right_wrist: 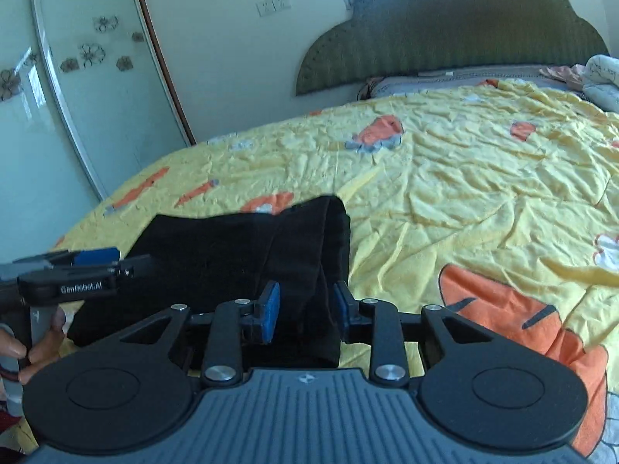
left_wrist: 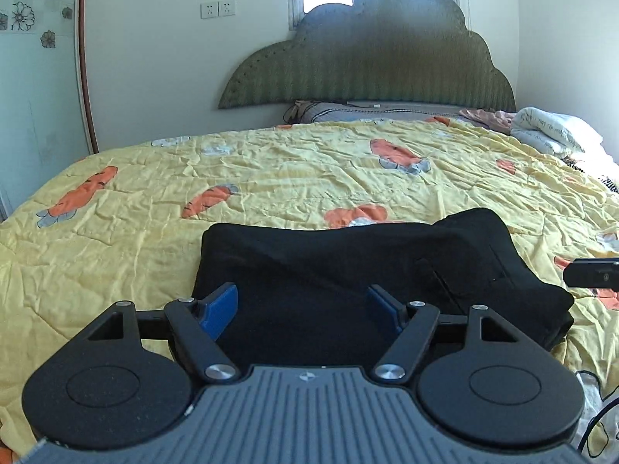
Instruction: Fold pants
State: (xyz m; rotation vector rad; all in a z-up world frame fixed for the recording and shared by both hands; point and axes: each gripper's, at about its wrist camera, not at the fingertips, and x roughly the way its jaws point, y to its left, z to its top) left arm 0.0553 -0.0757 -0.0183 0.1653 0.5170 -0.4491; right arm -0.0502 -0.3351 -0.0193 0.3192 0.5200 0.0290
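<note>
Pants (left_wrist: pixel 371 270) folded on yellow quilt (left_wrist: pixel 271 170)

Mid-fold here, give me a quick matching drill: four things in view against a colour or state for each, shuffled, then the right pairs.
Things:
1. pants
2. quilt
3. headboard
4. left gripper

Descriptions:
A. yellow with orange carrots
B. open, over the black cloth
C. green, cloud-shaped
D. black, lying folded on the bed

Pairs: 1-D, 2-A, 3-C, 4-B
</note>
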